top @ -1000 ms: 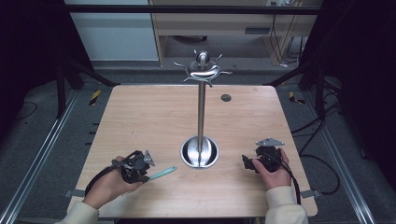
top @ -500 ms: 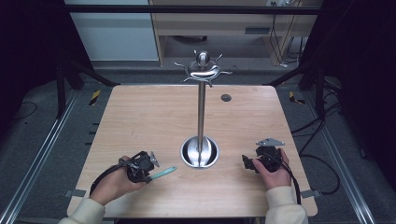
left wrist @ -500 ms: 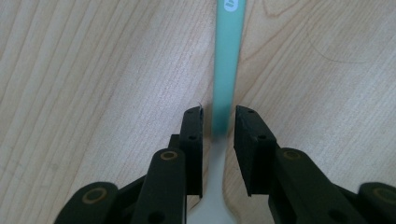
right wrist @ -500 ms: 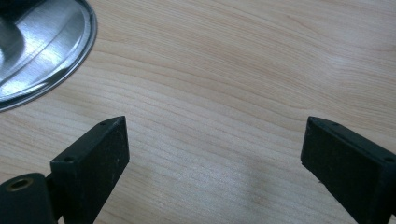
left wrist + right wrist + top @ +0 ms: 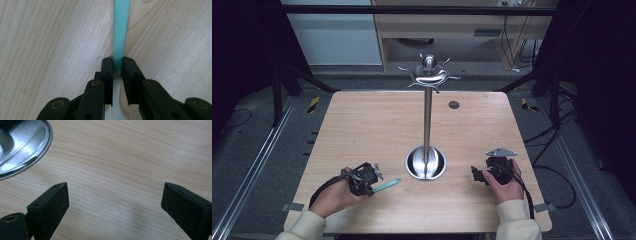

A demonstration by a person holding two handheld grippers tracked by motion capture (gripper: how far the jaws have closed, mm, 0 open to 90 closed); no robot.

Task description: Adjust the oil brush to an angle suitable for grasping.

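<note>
One tabletop (image 5: 362,125) of pale wood-grain laminate is recorded, rectangular with rounded corners, its fine straight grain visible at close range in both gripper views. One small dark round disc (image 5: 454,104) is set in the surface near the far edge, right of centre. One metal stand (image 5: 427,125) is placed a little nearer the near edge than the middle: a round, polished, dished base (image 5: 22,147), a slim upright pole, and a crown of short curved hooks under a ball finial at the top. One flat utensil handle (image 5: 121,30) of smooth turquoise plastic, a narrow straight strip, is noted lying on the wood near the near edge, left of the stand's base; a paler whitish part of it is seen between the jaws closer to the camera. Two black two-jaw grippers are counted, each held in one hand with a cream sleeve. The left gripper (image 5: 117,65), near the near-left corner, is clamped on the turquoise strip, its two flat rectangular pads pressed against the strip's sides. The right gripper (image 5: 115,200), near the near-right corner, is held with its jaws spread wide apart over bare wood, nothing between them, the stand's base just beyond its left jaw; a grey three-cornered plate (image 5: 500,152) is carried on top of it.
</note>
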